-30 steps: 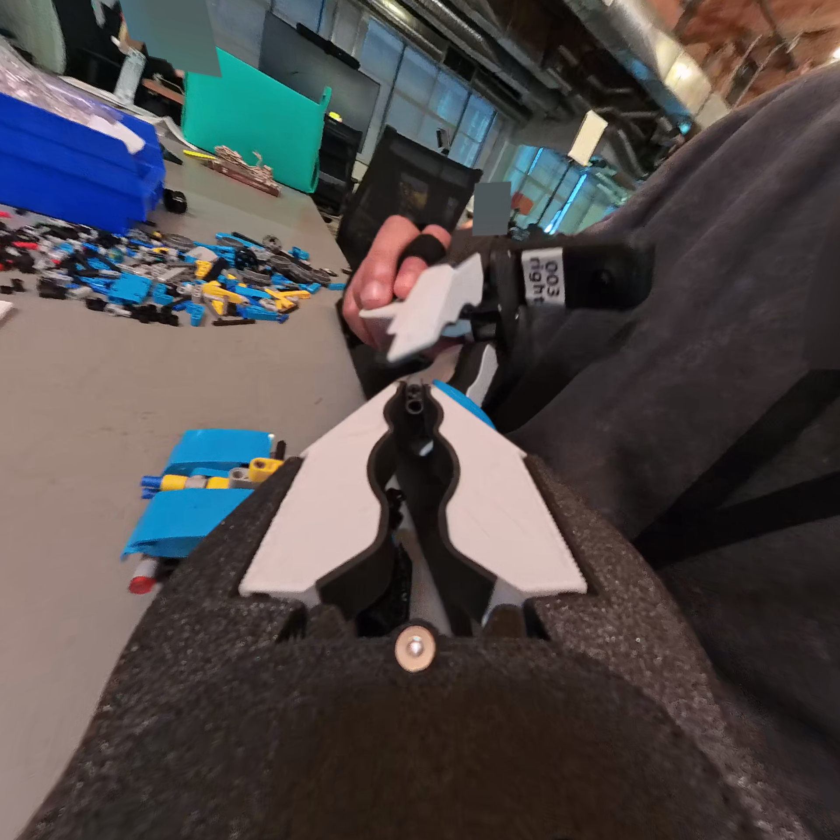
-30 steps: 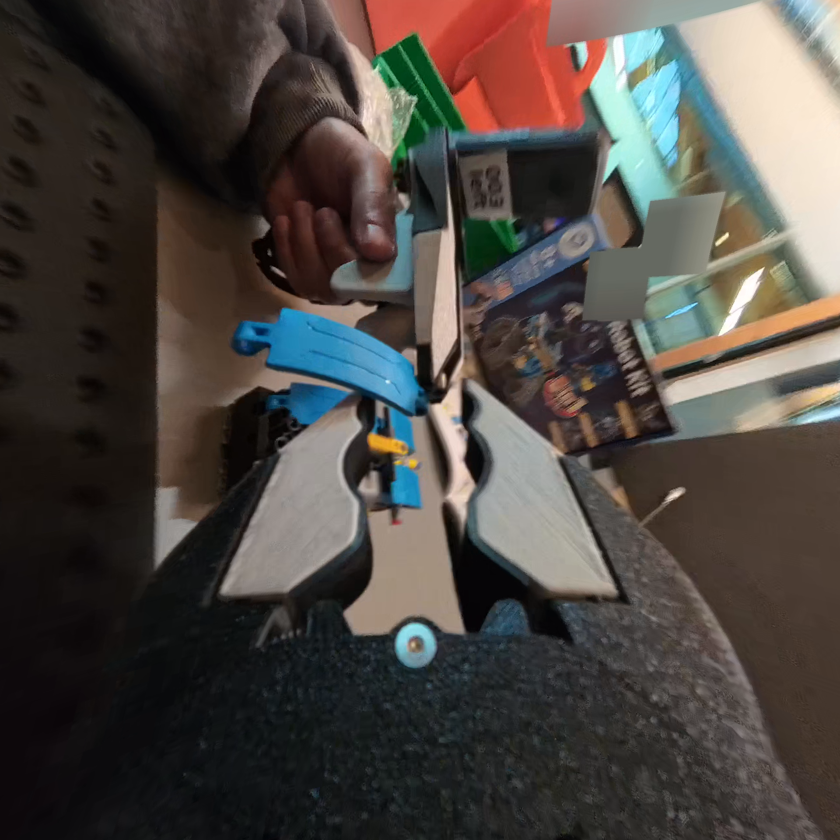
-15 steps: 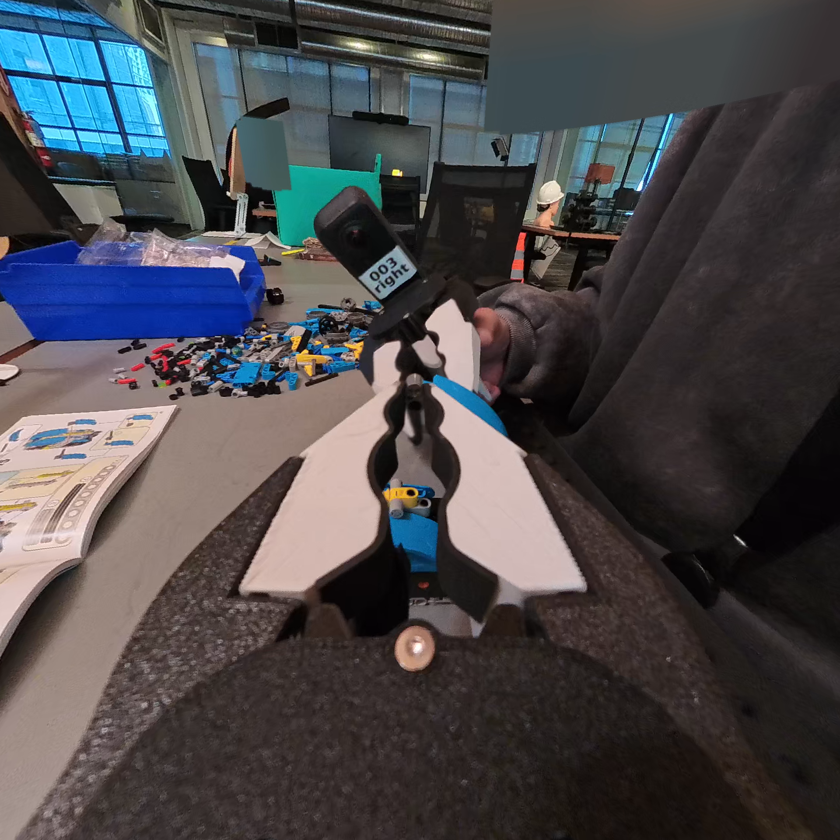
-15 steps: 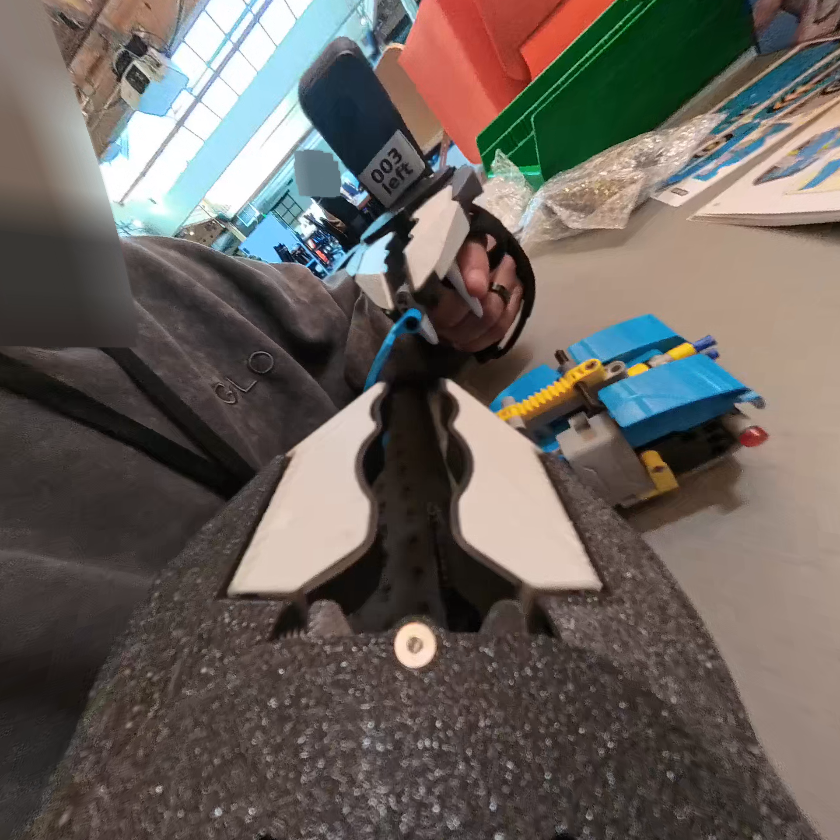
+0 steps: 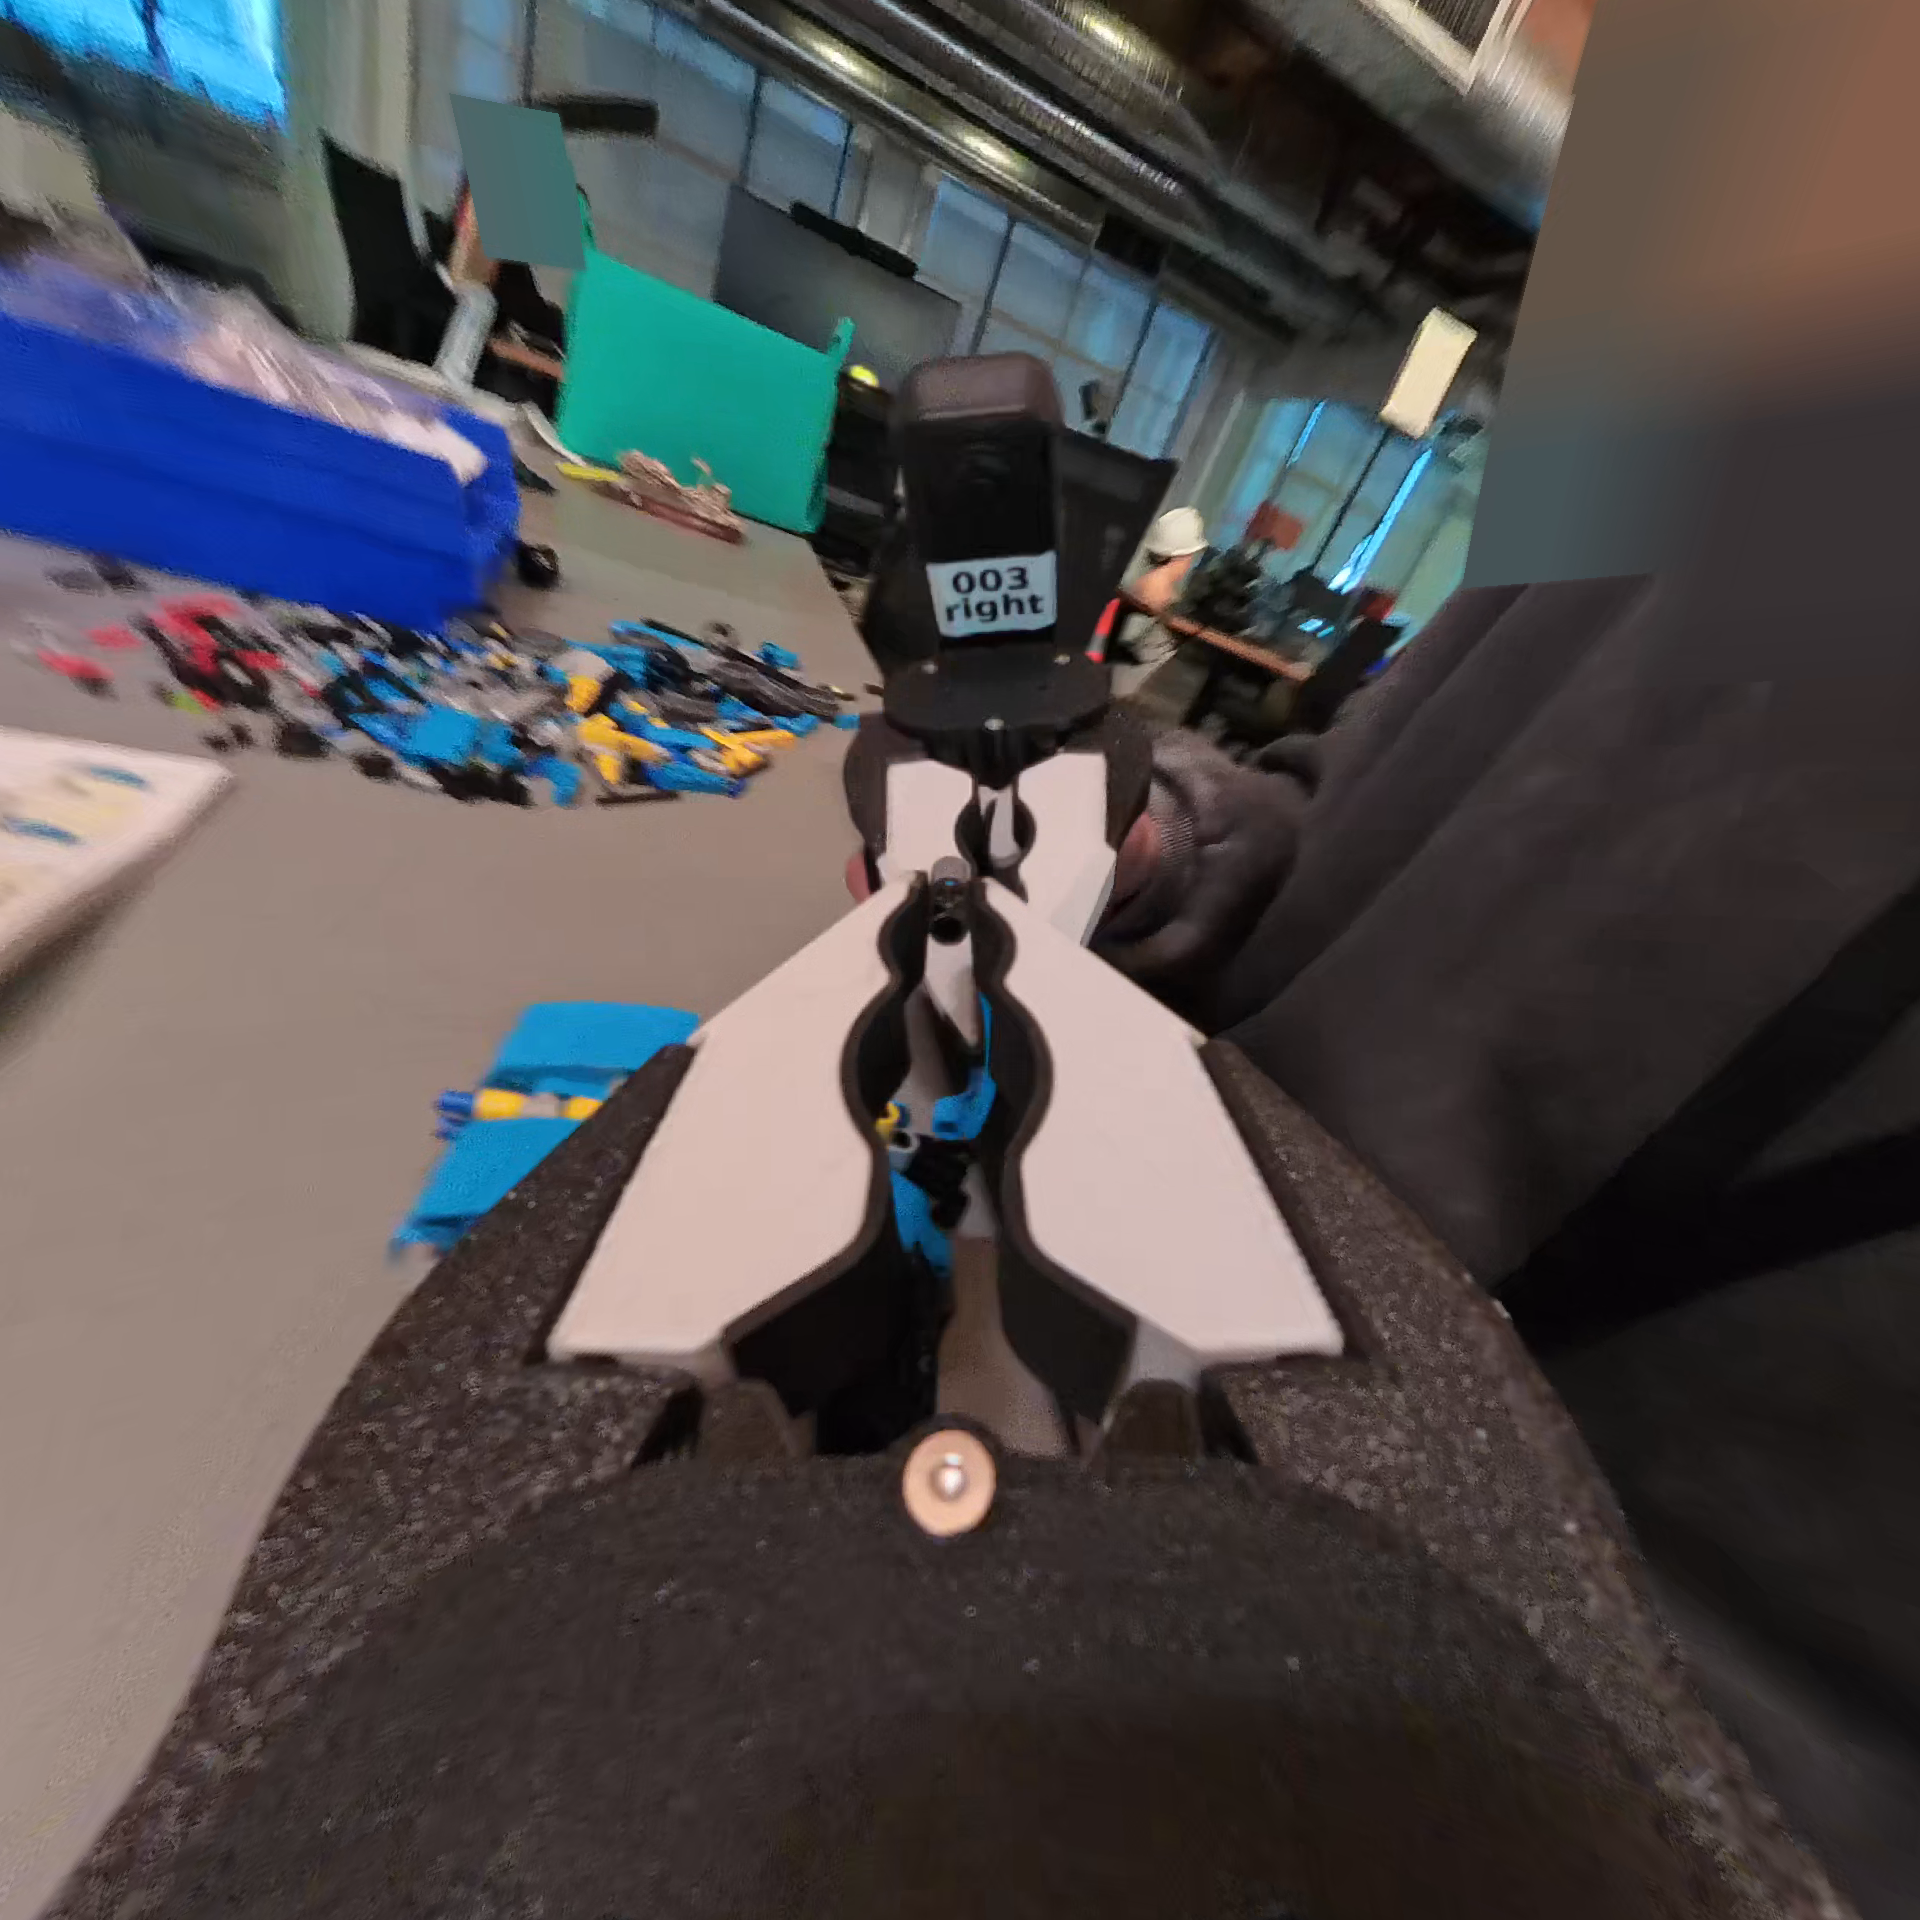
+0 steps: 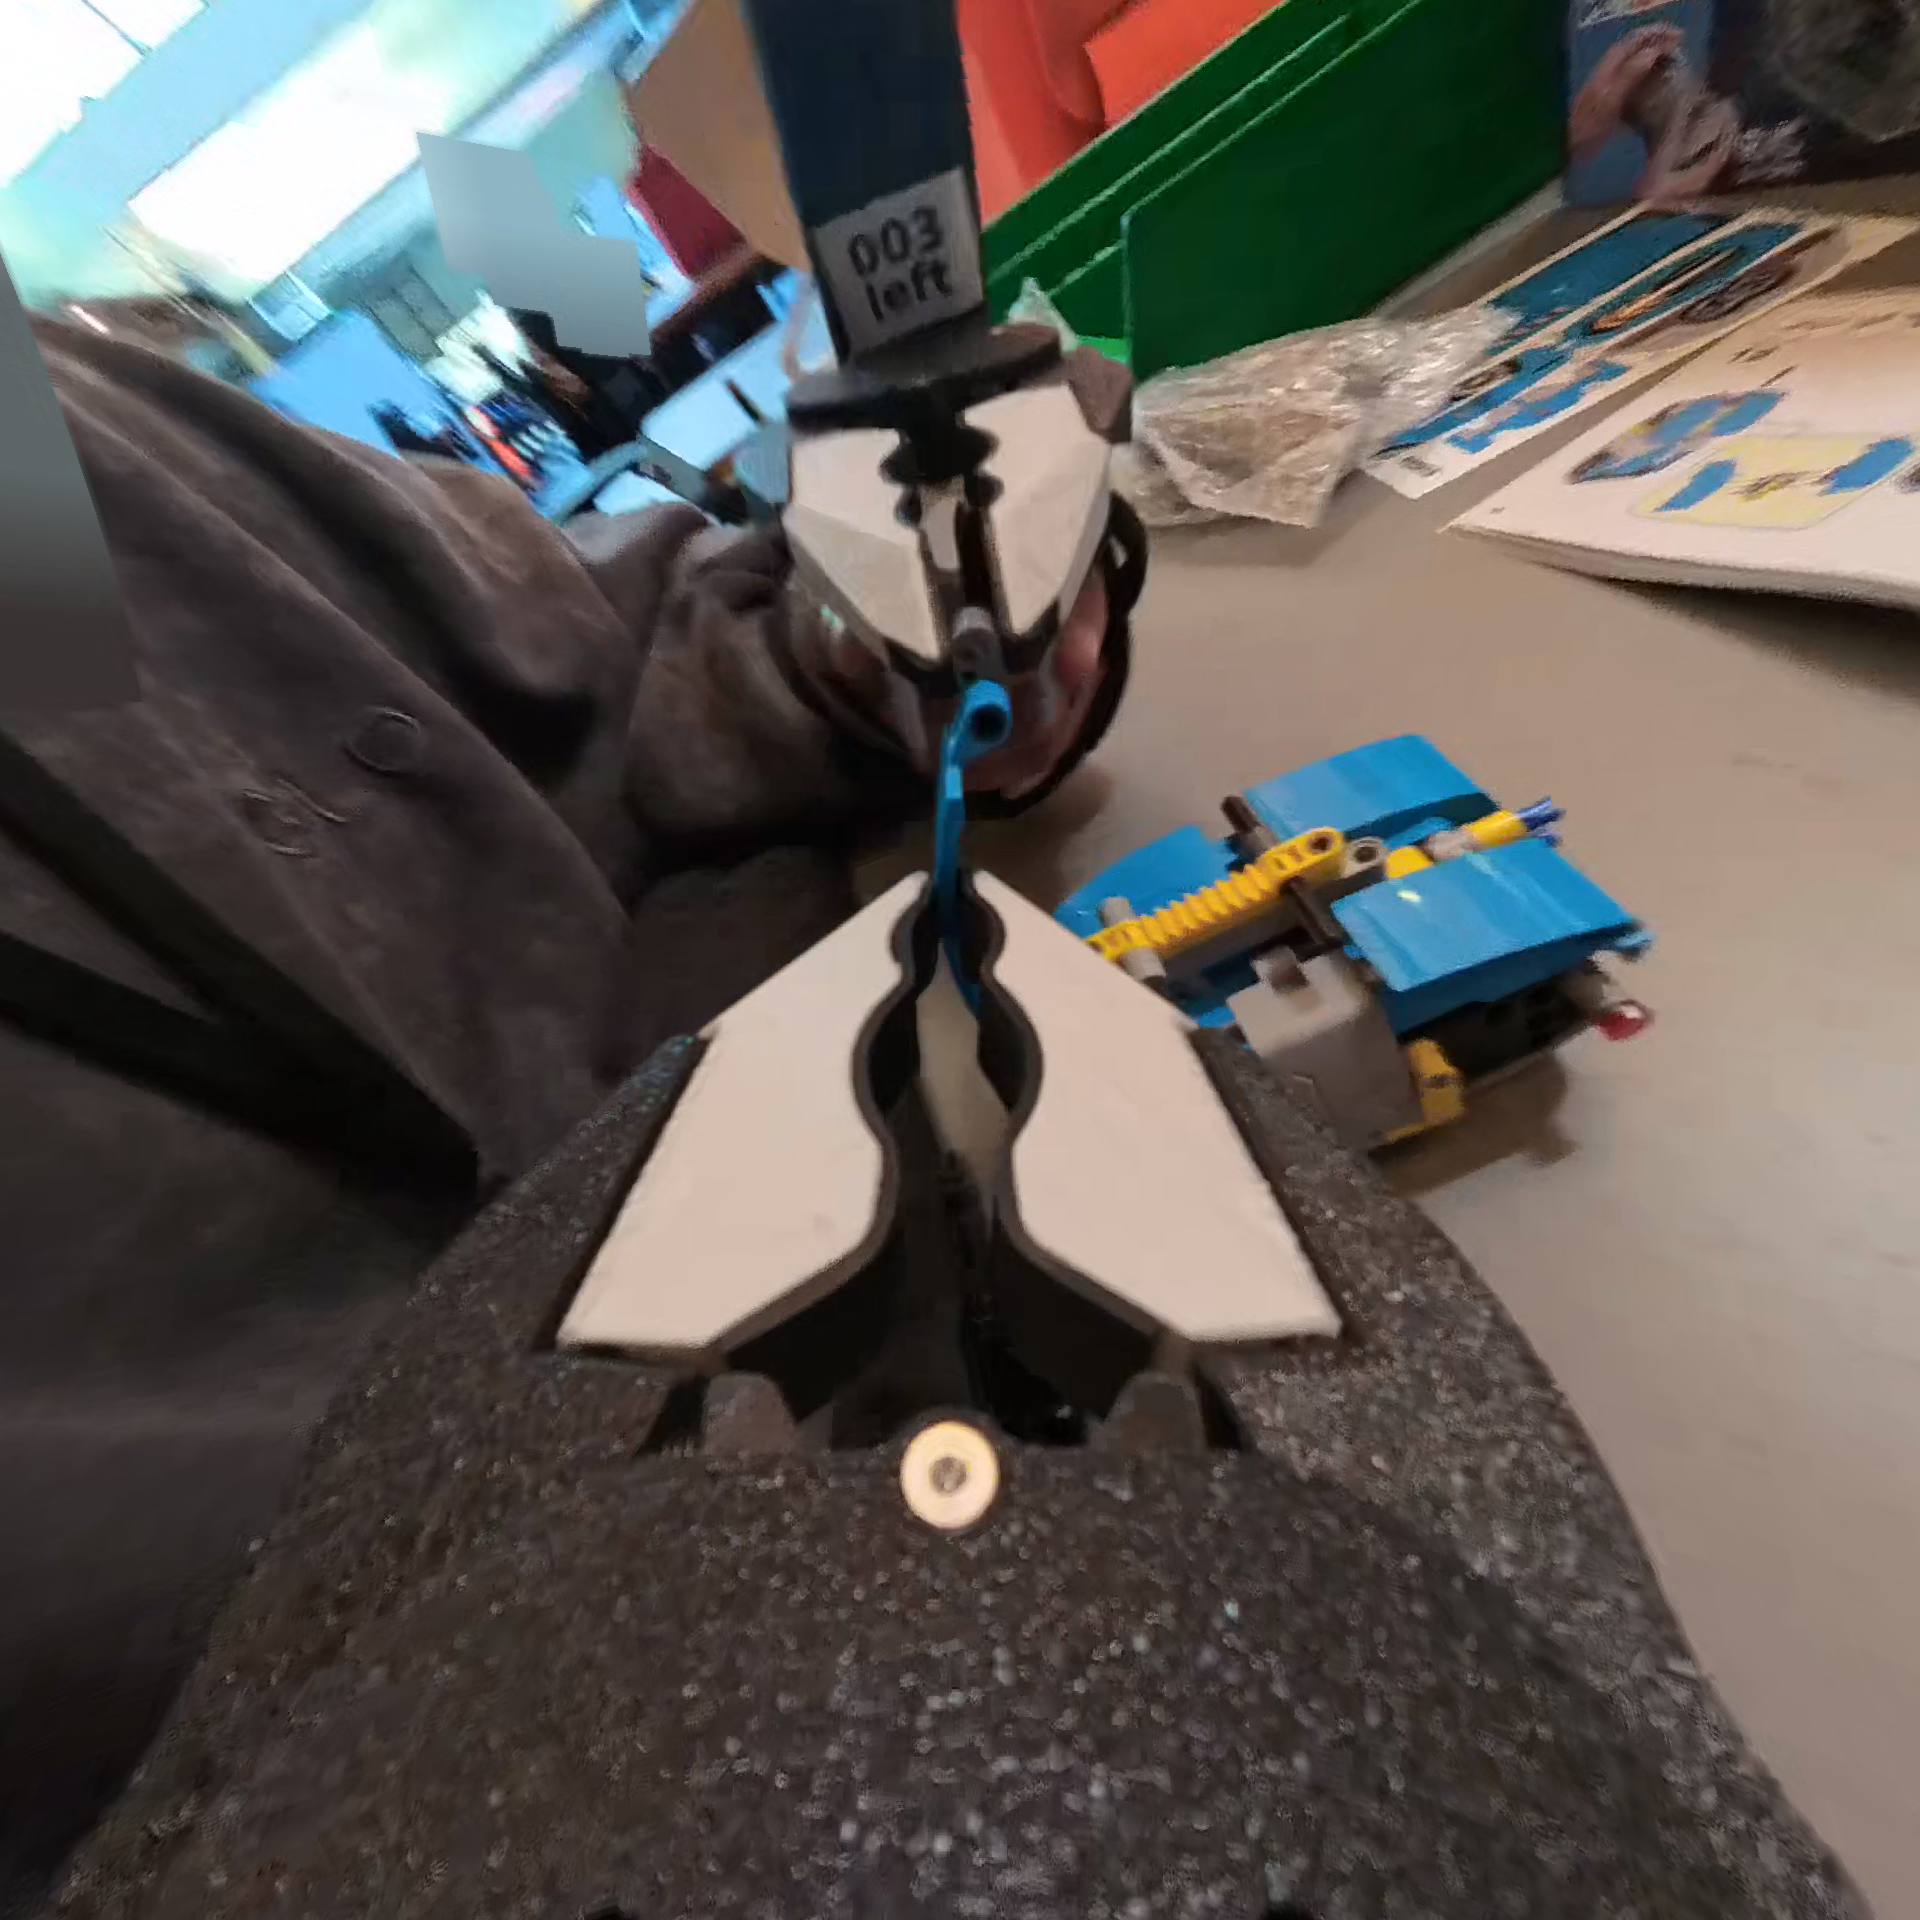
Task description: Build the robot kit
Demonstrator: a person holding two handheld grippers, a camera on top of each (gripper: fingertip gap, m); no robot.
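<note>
From my seat at the controls, the grey tabletop (image 5: 260, 987) fills the left of the left wrist view, with a dark grey sweatshirt (image 5: 1610, 883) taking the whole right side from 1 to 5 o'clock. A blue bin (image 5: 239, 488) sits at 10 o'clock, a scatter of loose building-toy pieces (image 5: 499, 707) just in front of it, and the corner of an instruction booklet (image 5: 73, 821) at 9 o'clock. In the right wrist view a green bin (image 6: 1299, 208) stands at 1 o'clock, crumpled clear bags (image 6: 1257, 426) beside it, and open instruction pages (image 6: 1714, 457) at 2 o'clock. A partly built blue and yellow toy vehicle (image 6: 1382, 935) lies on the table at 3 o'clock, just beside my right gripper (image 6: 948, 914), which is clenched on a thin curved blue panel piece (image 6: 954, 831) that rises toward 12 o'clock. My left gripper (image 5: 948, 899) faces it, clamped on a small dark pin (image 5: 945, 894) at its tips; the pin's end sits right at the panel's top hole, though I cannot tell whether they touch.
</note>
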